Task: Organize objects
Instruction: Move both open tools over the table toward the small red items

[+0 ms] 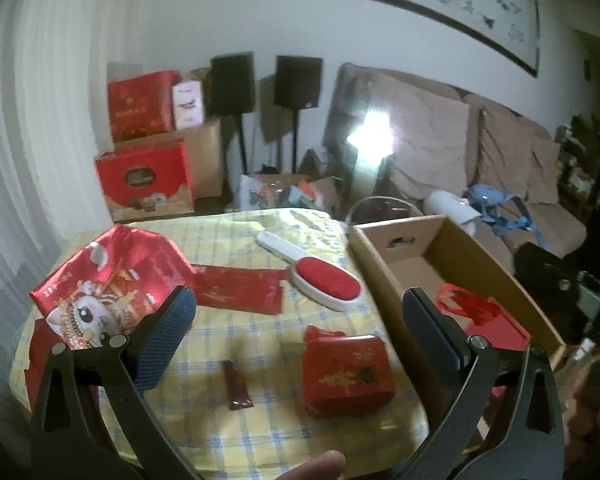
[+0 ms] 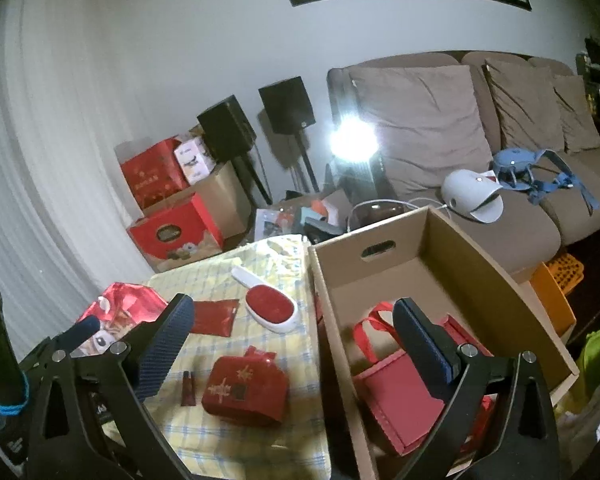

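Lying between the open left claw point(image 1: 300, 312) tips | red box point(image 1: 346, 372)

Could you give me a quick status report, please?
Left gripper and right gripper open, empty. Red bag in cardboard box. Red box on table, unobstructed.

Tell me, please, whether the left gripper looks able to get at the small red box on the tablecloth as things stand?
Probably yes. The left gripper is open and empty, and the small red box lies just ahead between its fingers, with only bare tablecloth around it.
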Tool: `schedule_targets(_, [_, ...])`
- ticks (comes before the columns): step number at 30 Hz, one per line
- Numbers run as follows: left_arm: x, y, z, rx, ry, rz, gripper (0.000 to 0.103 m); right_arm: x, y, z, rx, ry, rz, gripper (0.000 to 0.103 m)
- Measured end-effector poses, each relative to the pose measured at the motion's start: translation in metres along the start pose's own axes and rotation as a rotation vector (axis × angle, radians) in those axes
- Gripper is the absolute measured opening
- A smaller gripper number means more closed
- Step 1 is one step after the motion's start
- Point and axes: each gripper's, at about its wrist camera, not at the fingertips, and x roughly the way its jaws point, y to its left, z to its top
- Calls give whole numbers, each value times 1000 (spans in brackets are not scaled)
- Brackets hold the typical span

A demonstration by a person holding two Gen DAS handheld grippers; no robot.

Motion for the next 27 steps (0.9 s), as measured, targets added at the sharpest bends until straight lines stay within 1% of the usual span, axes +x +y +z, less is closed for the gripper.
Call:
schedule_targets(2, [1, 4, -4, 2, -35, 27, 103, 1, 0, -1, 10, -5, -1, 100])
schedule_targets(4, [2, 6, -7, 0, -41, 53, 103, 2, 1, -3, 12, -5, 3, 100])
schedule_targets(5, [3, 8, -9, -4, -30, 53, 103, 3, 2, -3, 10, -4, 7, 100])
schedule_targets(7, [8, 9, -12, -1, -7, 24, 103, 6, 4, -5, -3, 0, 9, 100])
schedule_targets(10, [20, 13, -14, -40, 59, -38, 103, 8, 6, -7, -26, 6, 3, 100])
schedule_targets(11, [24, 13, -13, -45, 80, -37, 103, 9, 7, -8, -33, 5, 5, 100])
schedule_targets(12, [26, 12, -13, -36, 91, -2, 103, 9, 8, -9, -35, 4, 7, 100])
schedule_targets(13, [27, 9, -13, -15, 83, 49, 103, 9, 7, -9, -38, 5, 10, 100])
schedule_targets(15, [23, 1, -14, 35, 34, 149, 103, 10, 7, -10, -39, 9, 12, 100])
schedule_targets(16, [21, -1, -15, 45, 21, 160, 103, 10, 6, -10, -37, 9, 11, 100])
schedule_targets(17, [19, -4, -15, 54, 27, 143, 103, 9, 5, -10, -34, 8, 10, 100])
schedule_targets(20, [17, -10, -13, 55, 86, 80, 103, 7, 5, -8, -31, 2, 13, 100])
schedule_targets(21, [16, -12, -12, 58, 110, 52, 103, 6, 5, -7, -30, -3, 14, 100])
schedule_targets(22, [15, -12, -12, 56, 124, 8, 103, 4, 5, -7, -31, -8, 15, 100])
schedule_targets(24, [14, -8, -10, 26, 127, -62, 103, 3, 4, -5, -33, -15, 16, 100])
schedule_targets(25, [12, -5, -10, 8, 118, -99, 103, 2, 4, -5, -34, -17, 15, 100])
schedule_targets(26, [11, 1, -10, -19, 89, -130, 103, 1, 4, -4, -36, -20, 13, 100])
schedule_targets(27, [10, 4, -10, -32, 69, -121, 103, 0, 4, -4, -37, -23, 11, 100])
